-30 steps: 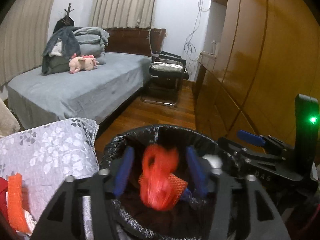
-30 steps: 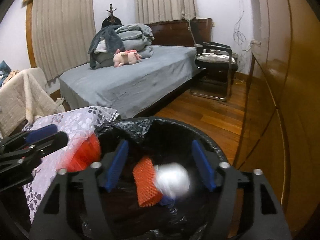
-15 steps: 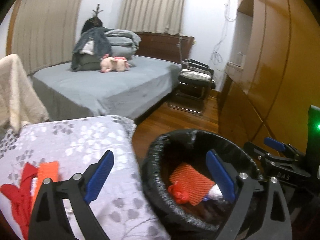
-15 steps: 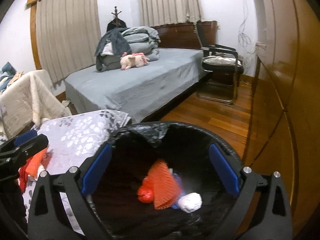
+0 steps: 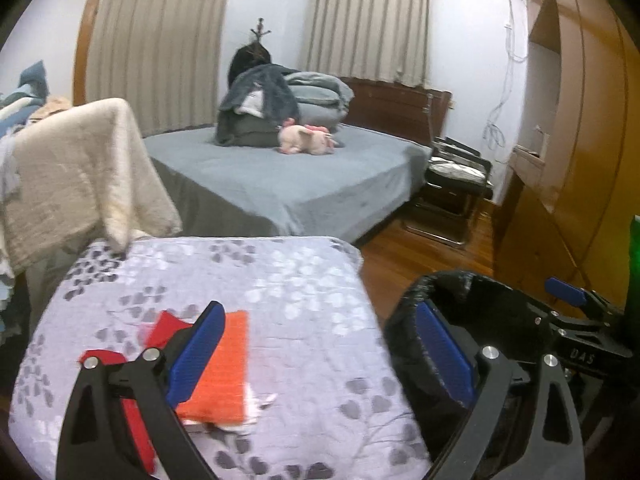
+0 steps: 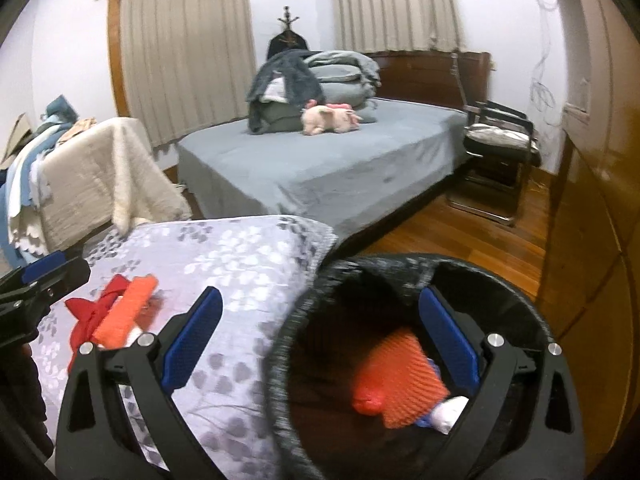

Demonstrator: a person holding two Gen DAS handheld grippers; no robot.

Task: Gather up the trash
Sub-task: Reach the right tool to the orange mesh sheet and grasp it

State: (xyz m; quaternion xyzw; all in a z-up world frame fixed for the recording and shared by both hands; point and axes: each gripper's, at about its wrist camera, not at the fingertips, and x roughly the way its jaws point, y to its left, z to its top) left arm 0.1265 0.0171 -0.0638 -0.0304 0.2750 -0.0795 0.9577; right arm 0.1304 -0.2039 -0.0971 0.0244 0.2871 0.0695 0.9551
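Orange mesh sleeve (image 5: pixel 222 368) and red scraps (image 6: pixel 86 314) lie near the floral cushion's (image 5: pixel 280 280) front-left corner, partly hidden by the spread, empty left gripper (image 5: pixel 320 356). The right gripper (image 6: pixel 320 342), likewise spread, straddles the black-lined bin's (image 6: pixel 516 296) rim; inside it lie orange netting (image 6: pixel 400 376) and a half-hidden white wad (image 6: pixel 450 414).

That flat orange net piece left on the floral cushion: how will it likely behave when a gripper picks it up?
The orange net lies flat and thin on the cushion, so it probably flops and weighs little. Its mesh texture should grip well, but the open left gripper may struggle to catch an edge and could pinch the soft cover.
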